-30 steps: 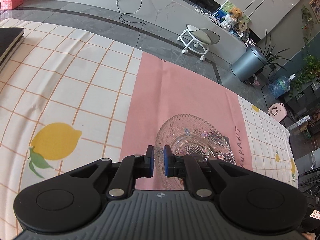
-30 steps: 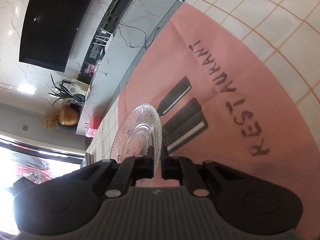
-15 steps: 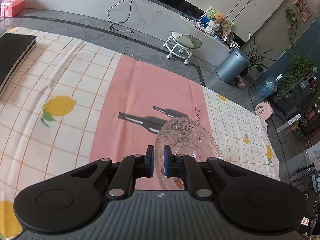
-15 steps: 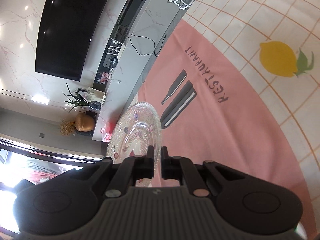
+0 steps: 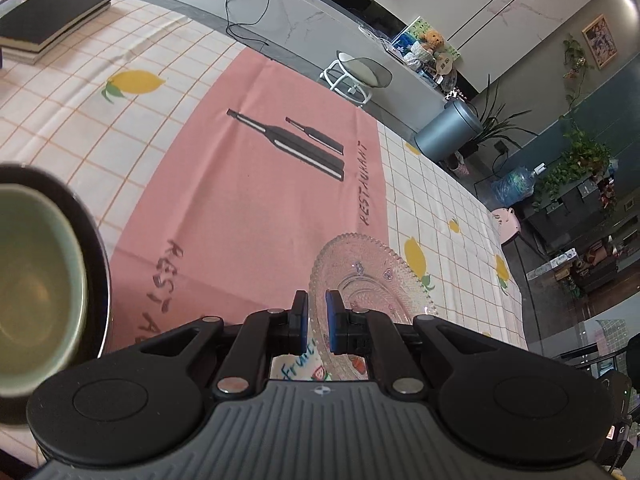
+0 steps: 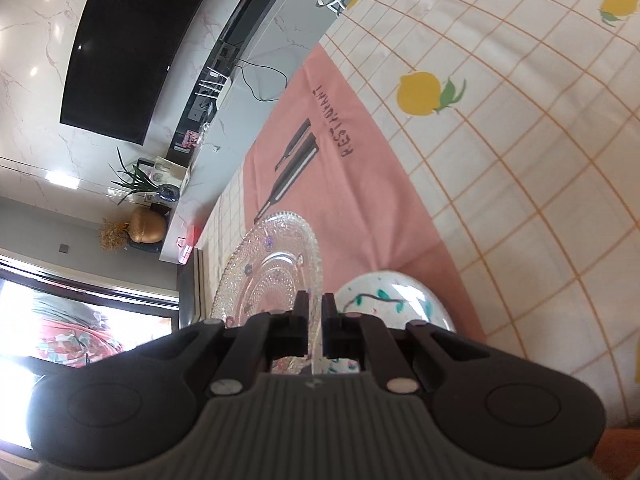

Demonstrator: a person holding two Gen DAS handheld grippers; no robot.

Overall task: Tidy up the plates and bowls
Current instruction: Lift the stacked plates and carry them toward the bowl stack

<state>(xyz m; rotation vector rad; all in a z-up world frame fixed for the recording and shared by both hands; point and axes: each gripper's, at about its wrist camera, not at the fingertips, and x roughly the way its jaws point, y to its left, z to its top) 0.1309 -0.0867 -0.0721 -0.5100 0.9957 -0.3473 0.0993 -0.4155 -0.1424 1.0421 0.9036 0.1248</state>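
A clear cut-glass plate (image 5: 368,272) is held in the air above the table, tilted on edge. My left gripper (image 5: 317,322) is shut on its rim from one side. My right gripper (image 6: 315,322) is shut on the same glass plate (image 6: 272,264) from the other side. A white plate with green leaf and fruit drawings (image 6: 394,300) lies below the glass plate on the pink placemat (image 6: 360,184); a bit of it shows under the left gripper (image 5: 298,370). A green bowl (image 5: 36,284) sits inside a dark bowl (image 5: 94,248) at the left.
The table has a lemon-print checked cloth (image 5: 80,120) with the pink placemat (image 5: 248,184) in the middle. A stack of black books (image 5: 52,20) lies at the far left. Beyond the table edge are a stool (image 5: 356,74) and a grey bin (image 5: 448,132).
Both grippers have carried the glass plate up and back across the placemat. The white patterned plate and the green bowl have come into view beneath and beside it.
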